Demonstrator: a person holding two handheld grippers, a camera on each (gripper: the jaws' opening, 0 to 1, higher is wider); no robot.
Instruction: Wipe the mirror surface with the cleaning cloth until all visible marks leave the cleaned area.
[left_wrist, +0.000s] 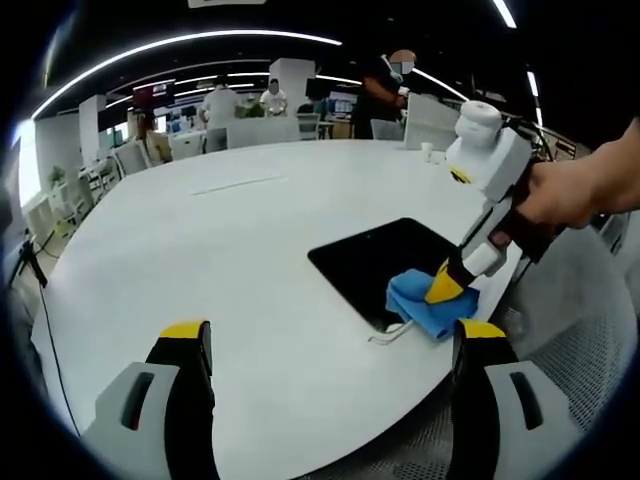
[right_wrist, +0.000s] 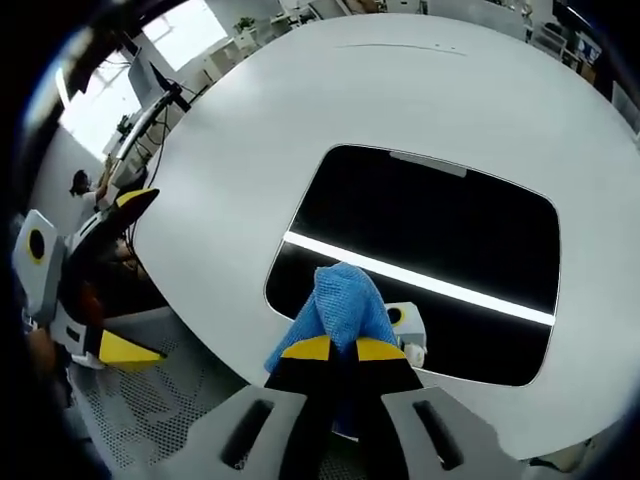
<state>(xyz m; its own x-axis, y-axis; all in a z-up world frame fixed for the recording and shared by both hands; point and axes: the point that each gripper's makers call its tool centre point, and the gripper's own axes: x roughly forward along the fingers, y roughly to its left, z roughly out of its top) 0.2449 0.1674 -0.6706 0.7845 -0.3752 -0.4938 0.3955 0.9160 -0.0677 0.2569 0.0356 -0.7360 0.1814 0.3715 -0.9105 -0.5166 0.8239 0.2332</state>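
Right tongs (right_wrist: 343, 350) pinch one cloth (right_wrist: 342, 300) on one mirror (right_wrist: 440, 230).

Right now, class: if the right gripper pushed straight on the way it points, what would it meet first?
The right gripper is shut on the blue cloth, so the cloth would slide further across the dark mirror. Beyond the mirror, probably just bare white table.

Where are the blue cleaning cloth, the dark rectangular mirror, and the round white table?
blue cleaning cloth (right_wrist: 345, 300): right gripper view, its bunched upper fold.
dark rectangular mirror (right_wrist: 430, 225): right gripper view, the bare glass above the bright reflected strip.
round white table (left_wrist: 230, 240): left gripper view, bare top.
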